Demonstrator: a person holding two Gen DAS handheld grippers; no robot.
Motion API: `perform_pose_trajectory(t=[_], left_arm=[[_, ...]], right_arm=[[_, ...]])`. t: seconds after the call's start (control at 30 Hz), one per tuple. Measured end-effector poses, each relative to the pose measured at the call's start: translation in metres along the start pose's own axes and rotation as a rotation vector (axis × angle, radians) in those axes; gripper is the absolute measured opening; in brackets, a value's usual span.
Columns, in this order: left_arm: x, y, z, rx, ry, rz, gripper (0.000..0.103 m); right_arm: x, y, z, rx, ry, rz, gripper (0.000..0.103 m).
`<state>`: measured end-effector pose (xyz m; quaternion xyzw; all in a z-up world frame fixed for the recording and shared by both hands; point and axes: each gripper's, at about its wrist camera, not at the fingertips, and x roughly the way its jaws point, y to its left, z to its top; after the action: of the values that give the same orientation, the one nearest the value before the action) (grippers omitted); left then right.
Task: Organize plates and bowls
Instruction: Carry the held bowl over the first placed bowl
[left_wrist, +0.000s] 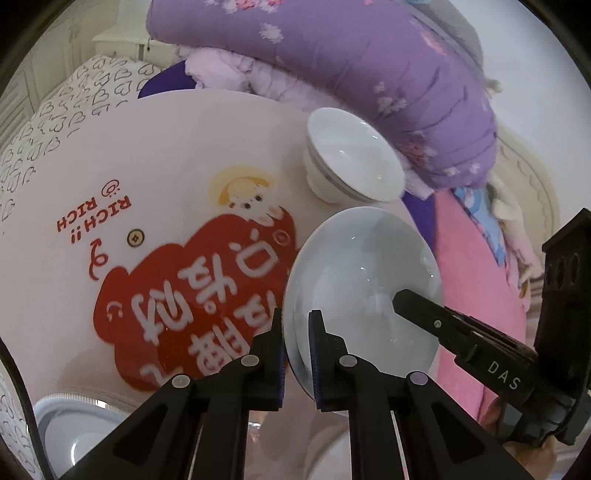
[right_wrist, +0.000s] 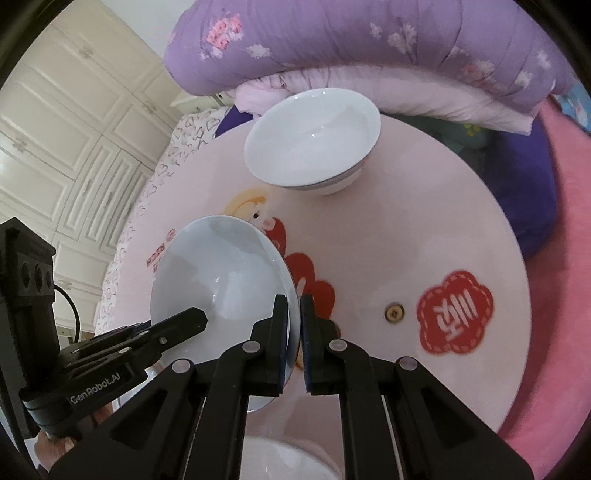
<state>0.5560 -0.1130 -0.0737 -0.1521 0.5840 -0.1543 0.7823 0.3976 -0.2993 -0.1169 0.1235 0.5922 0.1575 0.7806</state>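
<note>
Above the round pink bench (left_wrist: 110, 177), a pale blue-white plate (left_wrist: 362, 280) hangs tilted on edge, clear of the printed top, pinched by both tongs at once. The left tongs (left_wrist: 297, 354) are closed on the plate's rim at one side, blue-lined pads pressed against either face of the thin edge. The right tongs (right_wrist: 294, 339) are clamped on the rim at the opposite side in the same way, so the plate spans the gap between the two tools. Each wrist view shows the other tool as a black finger reaching into the plate's hollow. Beyond the plate, farther across the bench, a white bowl (right_wrist: 314, 144) with a grey band under its lip stands upright on its foot, well apart from the plate. The bench top carries a red cloud-shaped print (left_wrist: 192, 295) with white characters, a cartoon figure, the words "RICH RICH" and a small brass disc (right_wrist: 393, 314). At the near edge of the bench, below the plate, more white crockery (left_wrist: 70, 435) shows only in part. Behind the bench lies a rolled purple floral quilt (left_wrist: 332, 74), with pink bedding beside it.
</note>
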Motion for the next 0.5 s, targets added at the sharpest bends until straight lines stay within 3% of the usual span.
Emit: perform_pose_trajectory(t=[0.5], left_arm=[[-0.050, -0.046, -0.067, 0.114, 0.027, -0.042, 0.007]], right_arm=[[-0.062, -0.013, -0.060, 0.013, -0.065, -0.015, 0.006]])
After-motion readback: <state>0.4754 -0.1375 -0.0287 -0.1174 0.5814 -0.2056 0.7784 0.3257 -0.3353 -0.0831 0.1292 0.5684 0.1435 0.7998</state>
